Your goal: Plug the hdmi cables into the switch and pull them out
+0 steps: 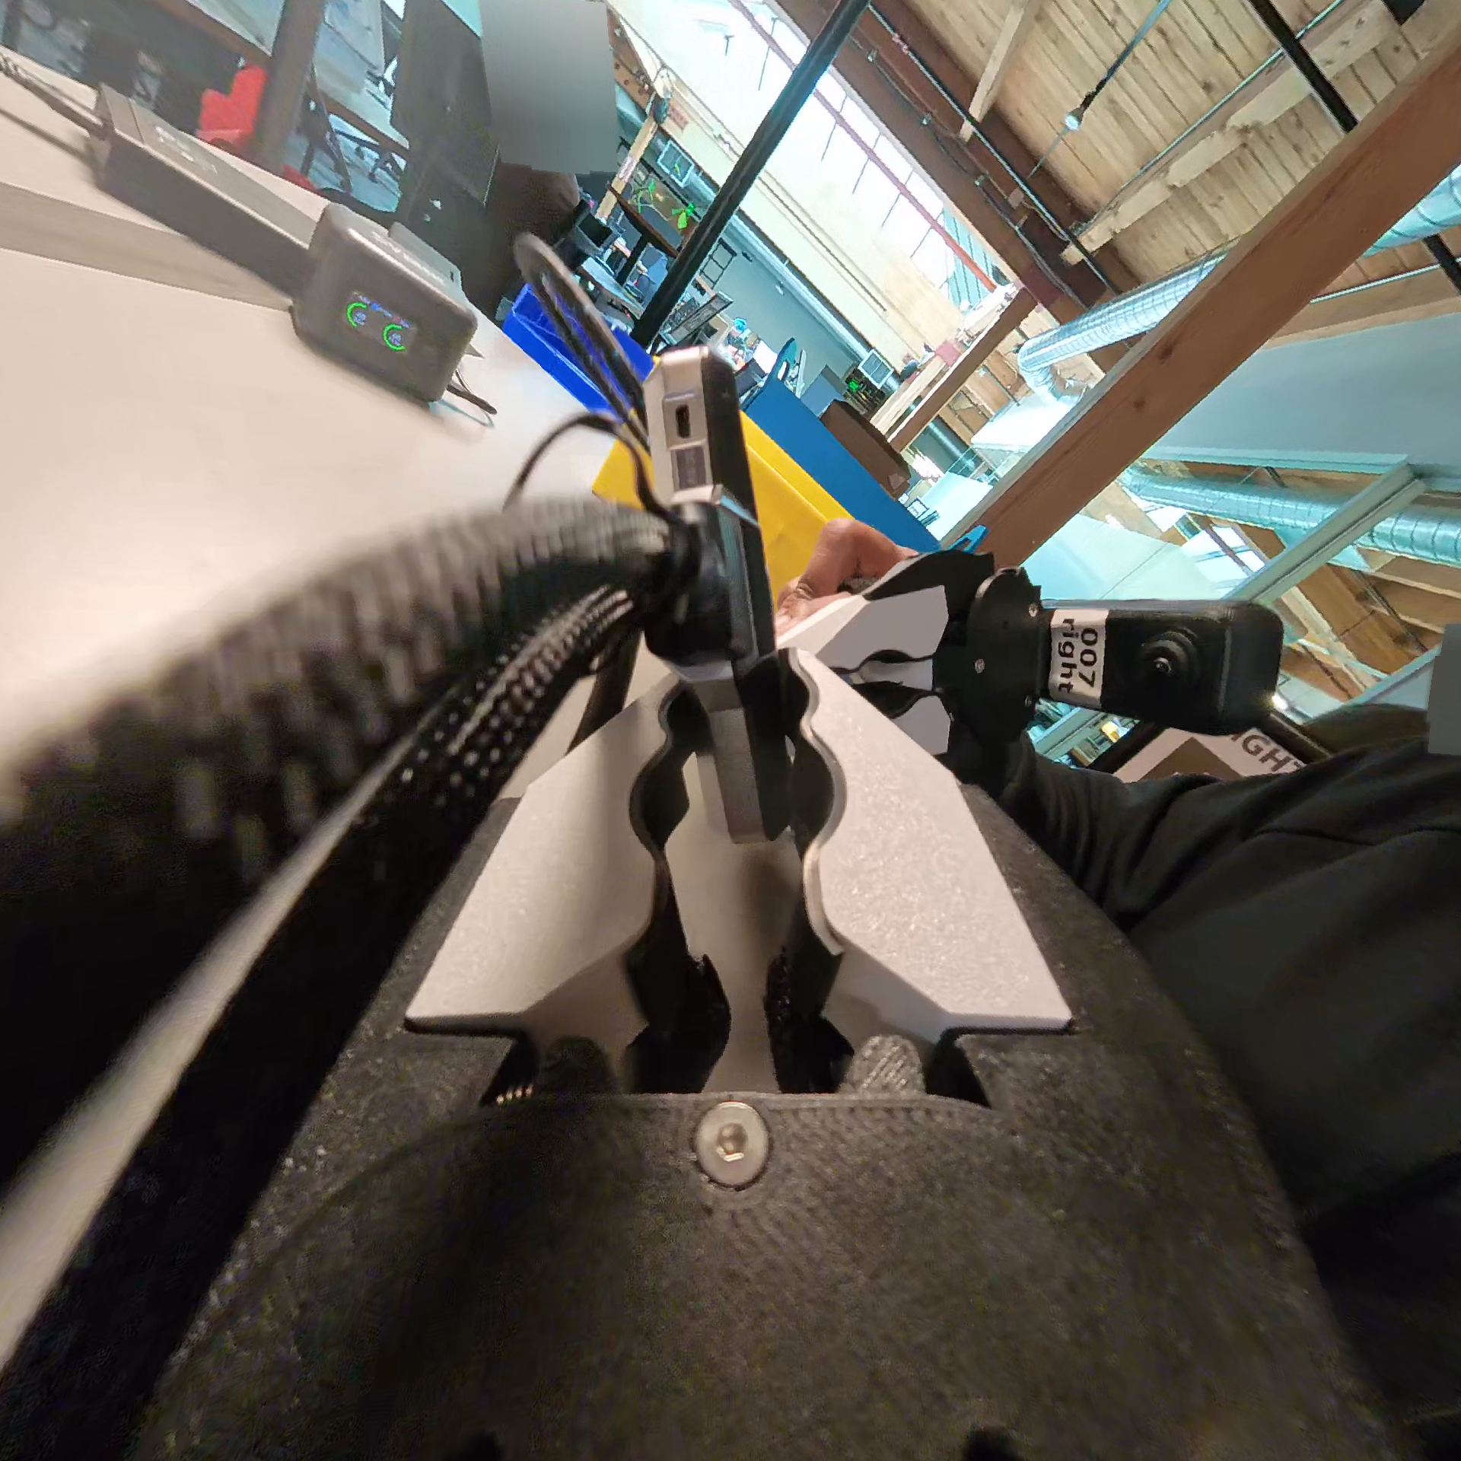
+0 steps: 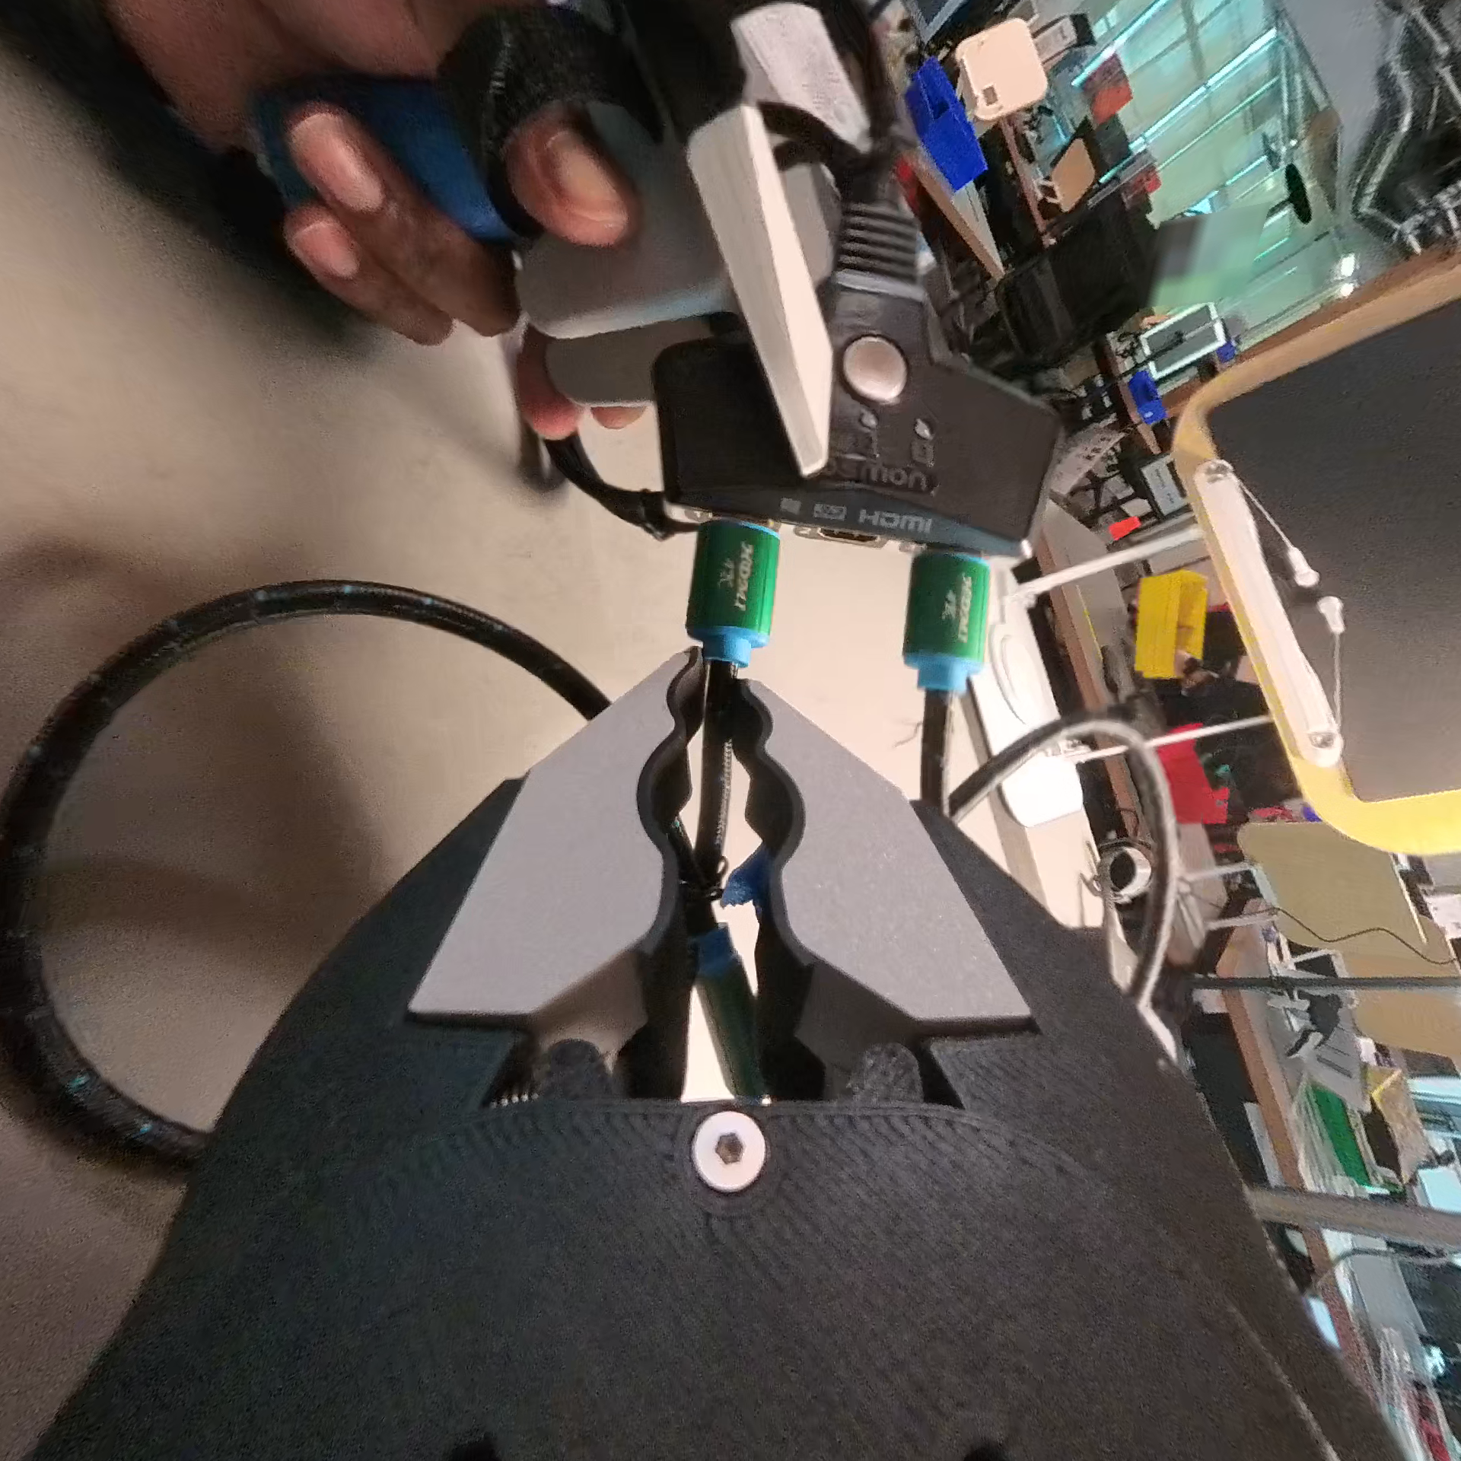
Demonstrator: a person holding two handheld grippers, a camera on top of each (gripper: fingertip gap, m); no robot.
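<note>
Above a pale table [image 2: 198,474], the left gripper [image 1: 739,711] clamps its fingers on the edge of the black HDMI switch [image 2: 933,427], holding it aloft. Two green-collared HDMI plugs [image 2: 731,589] sit in its ports, while the right gripper [image 2: 723,711] pinches the left plug's black cable [image 2: 715,759] just below.

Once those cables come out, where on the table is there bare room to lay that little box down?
Bare tabletop lies left of the cable bundle, below the grey device with green lights. Around the switch it is crowded: two green plugs, both grippers, a looping black cable.
</note>
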